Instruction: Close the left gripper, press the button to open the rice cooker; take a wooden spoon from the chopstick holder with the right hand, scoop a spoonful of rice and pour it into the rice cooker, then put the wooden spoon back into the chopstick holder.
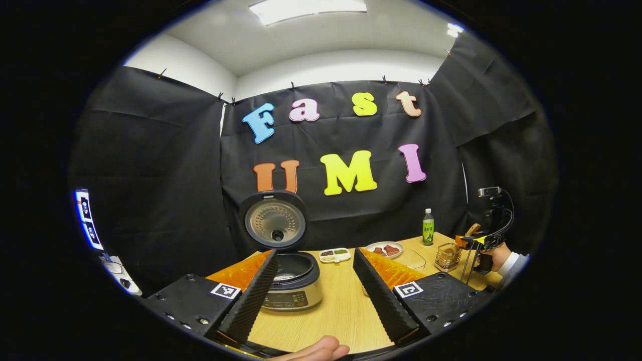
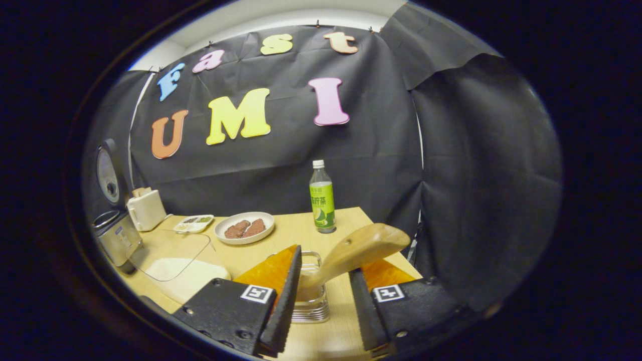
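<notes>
Bottle label (image 2: 322, 200): I see printed characters on the green band, too small for me to make out.
Rice cooker panel (image 1: 286, 299): faint marks on the front strip; I can't read them.
Rice cooker sticker (image 2: 118, 231): a small blue tag on the side, illegible.
Left gripper (image 1: 315, 250) tags (image 1: 225, 290): black-and-white square code patterns, one on each finger block, no letters or digits.
Right gripper (image 2: 326, 260) tags (image 2: 257, 294): same kind of square code patterns, no text.
</notes>
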A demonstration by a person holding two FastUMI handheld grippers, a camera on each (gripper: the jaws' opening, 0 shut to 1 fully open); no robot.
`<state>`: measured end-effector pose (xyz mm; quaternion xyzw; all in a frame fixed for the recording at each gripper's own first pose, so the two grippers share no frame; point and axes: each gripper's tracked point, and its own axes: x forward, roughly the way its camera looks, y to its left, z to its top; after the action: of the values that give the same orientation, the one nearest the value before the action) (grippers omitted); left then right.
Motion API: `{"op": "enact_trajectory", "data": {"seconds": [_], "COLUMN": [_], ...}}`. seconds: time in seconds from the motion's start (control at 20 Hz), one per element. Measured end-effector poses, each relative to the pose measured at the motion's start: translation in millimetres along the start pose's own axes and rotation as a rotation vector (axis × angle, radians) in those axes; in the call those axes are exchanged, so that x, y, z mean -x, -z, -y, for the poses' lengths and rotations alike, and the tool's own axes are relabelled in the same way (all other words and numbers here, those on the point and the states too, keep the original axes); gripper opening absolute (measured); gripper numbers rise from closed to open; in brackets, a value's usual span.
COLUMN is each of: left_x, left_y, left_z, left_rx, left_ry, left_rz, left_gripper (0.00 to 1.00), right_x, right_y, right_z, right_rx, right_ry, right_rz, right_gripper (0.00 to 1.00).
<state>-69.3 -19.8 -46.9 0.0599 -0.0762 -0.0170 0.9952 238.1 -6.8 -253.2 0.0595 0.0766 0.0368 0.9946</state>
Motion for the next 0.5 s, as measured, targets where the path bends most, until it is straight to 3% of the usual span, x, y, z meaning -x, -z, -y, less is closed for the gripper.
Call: {"op": "enact_trajectory", "data": {"seconds": [0.1,0.2,0.5], "left_x": [-0.7,-0.7,3.9], "left_y": [4.3,8.7,12.7], "left_z": [-0.4,-4.0,-12.8], "left_rx": [-0.005,0.0,0.006], "left_ry": [0.005,0.004,0.001], "left_rz": [-0.004,-0.013,-0.021], "left_gripper": [0.96,0.96,0.96], "right_x": [2.3,2.6,13.7], "right_y": [-2.0,-2.9,-22.3], "right_z": [-11.7,-18.7,-43.1], "right_rx": [-0.017,-0.02,0.026], "right_ry": [-0.032,-0.039,-0.053], "right_rz": [-0.003,-0.014,-0.005], "right_gripper": [0.35,0.26,0.16]}}
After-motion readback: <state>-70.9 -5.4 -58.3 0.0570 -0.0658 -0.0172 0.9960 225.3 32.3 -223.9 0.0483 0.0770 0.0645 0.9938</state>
